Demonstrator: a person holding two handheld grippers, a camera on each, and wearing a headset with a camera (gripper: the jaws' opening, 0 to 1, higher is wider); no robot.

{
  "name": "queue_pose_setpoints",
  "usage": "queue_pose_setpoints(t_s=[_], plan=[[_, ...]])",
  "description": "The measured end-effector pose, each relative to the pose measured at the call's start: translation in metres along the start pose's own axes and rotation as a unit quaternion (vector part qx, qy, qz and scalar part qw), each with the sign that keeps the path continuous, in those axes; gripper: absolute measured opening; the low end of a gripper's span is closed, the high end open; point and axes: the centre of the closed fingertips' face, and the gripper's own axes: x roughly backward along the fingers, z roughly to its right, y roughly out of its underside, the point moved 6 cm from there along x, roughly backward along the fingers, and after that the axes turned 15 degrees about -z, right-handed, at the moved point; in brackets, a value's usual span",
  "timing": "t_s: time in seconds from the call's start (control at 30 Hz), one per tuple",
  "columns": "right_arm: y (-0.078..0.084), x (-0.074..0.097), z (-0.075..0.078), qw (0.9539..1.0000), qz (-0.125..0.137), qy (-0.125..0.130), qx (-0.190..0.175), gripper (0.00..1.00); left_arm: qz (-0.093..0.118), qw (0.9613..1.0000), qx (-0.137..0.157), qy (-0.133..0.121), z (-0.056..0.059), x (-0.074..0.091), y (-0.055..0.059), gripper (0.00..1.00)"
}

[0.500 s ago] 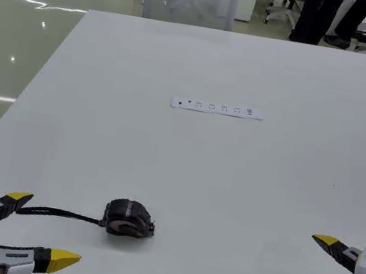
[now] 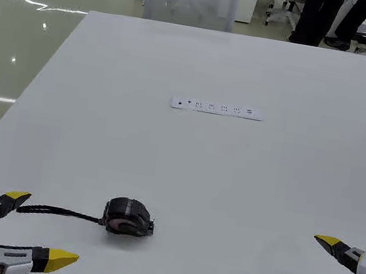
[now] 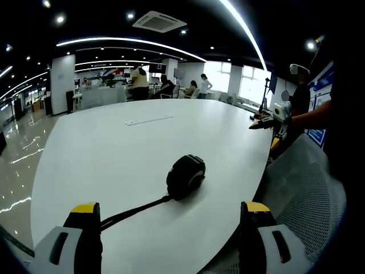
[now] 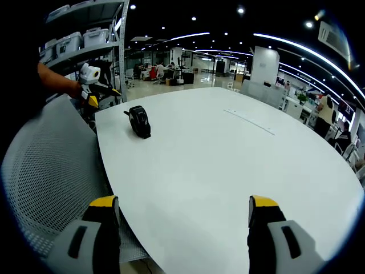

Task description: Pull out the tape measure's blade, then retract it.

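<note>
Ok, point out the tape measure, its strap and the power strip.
tape measure [image 2: 129,217], head view, middle of black case.
strap [image 2: 58,212], head view, midway along it.
power strip [image 2: 217,107], head view, centre of top face.

The left gripper [image 2: 43,226] is cut off by the near and left edges of the head view, the right gripper [image 2: 302,271] by its near and right edges. The strap [image 2: 58,213] of the tape measure [image 2: 129,217] ends behind the left gripper's far jaw; contact cannot be told. The power strip [image 2: 217,107] markings are too small to read. The table [image 2: 231,187] hides the far chair's [image 2: 189,2] lower part
</note>
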Motion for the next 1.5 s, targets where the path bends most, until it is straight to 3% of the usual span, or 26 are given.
queue_pose_setpoints(t_s=[0.5, 0.87, 0.97, 1.1, 1.2, 1.3, 1.37, 1.5], plan=[[0.0, 0.001, -0.001, 1.0, 0.0, 0.003, -0.003, 0.96, -0.013, 0.9999, -0.002, -0.005, 0.0, 0.001, 0.008, 0.99], [0.001, 0.004, -0.001, 1.0, -0.001, 0.005, -0.006, 0.97, -0.009, 0.9999, -0.005, 0.001, -0.003, 0.003, 0.0, 1.0], [-0.001, 0.004, 0.0, 1.0, -0.004, 0.005, -0.004, 0.96, -0.02, 0.9997, -0.014, 0.004, -0.003, 0.0, -0.002, 1.0], [-0.01, 0.002, 0.004, 1.0, -0.004, 0.001, 0.001, 0.96, -0.054, 0.9978, -0.039, 0.004, -0.005, -0.008, -0.006, 1.0], [-0.017, 0.0, 0.007, 1.0, -0.001, 0.0, 0.007, 0.96, -0.057, 0.9971, -0.048, 0.011, -0.006, -0.013, -0.014, 1.0], [-0.027, -0.002, 0.008, 0.9998, 0.008, -0.007, 0.017, 0.94, -0.074, 0.9944, -0.074, 0.013, -0.007, -0.018, -0.022, 0.98], [-0.032, -0.006, 0.009, 0.9997, 0.005, -0.004, 0.026, 0.95, -0.084, 0.9918, -0.092, 0.027, -0.004, -0.023, -0.027, 0.97], [-0.047, -0.012, 0.005, 0.9984, 0.015, -0.014, 0.053, 0.96, -0.109, 0.9826, -0.146, 0.037, -0.003, -0.033, -0.042, 0.97]])
